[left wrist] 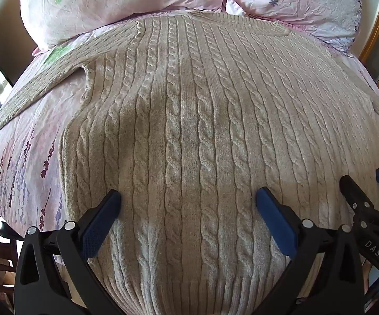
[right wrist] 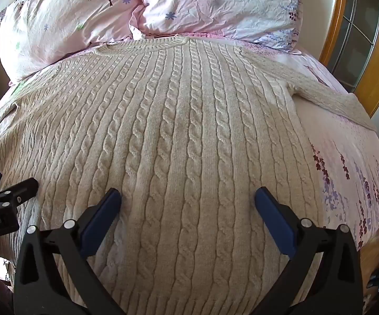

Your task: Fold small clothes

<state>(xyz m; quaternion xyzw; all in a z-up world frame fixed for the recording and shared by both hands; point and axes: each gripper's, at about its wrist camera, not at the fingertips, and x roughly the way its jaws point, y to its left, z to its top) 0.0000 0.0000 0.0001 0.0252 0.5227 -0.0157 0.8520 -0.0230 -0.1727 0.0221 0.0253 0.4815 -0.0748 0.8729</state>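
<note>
A cream cable-knit sweater (left wrist: 189, 120) lies flat on the bed, neckline toward the pillows, hem toward me. It also fills the right wrist view (right wrist: 179, 131). Its left sleeve (left wrist: 32, 89) stretches out to the left, its right sleeve (right wrist: 331, 97) to the right. My left gripper (left wrist: 188, 197) is open, jaws wide, just above the lower body of the sweater, holding nothing. My right gripper (right wrist: 188, 197) is open too, over the lower body further right. Each gripper shows at the edge of the other's view: the right one (left wrist: 365, 183) and the left one (right wrist: 8, 181).
The bed has a pink floral sheet (left wrist: 19, 162). Two pink floral pillows (left wrist: 116, 2) (right wrist: 215, 2) lie at the head, touching the sweater's neckline. A wooden-framed cabinet (right wrist: 359, 39) stands to the right. The mattress edge runs just beside the sweater hem.
</note>
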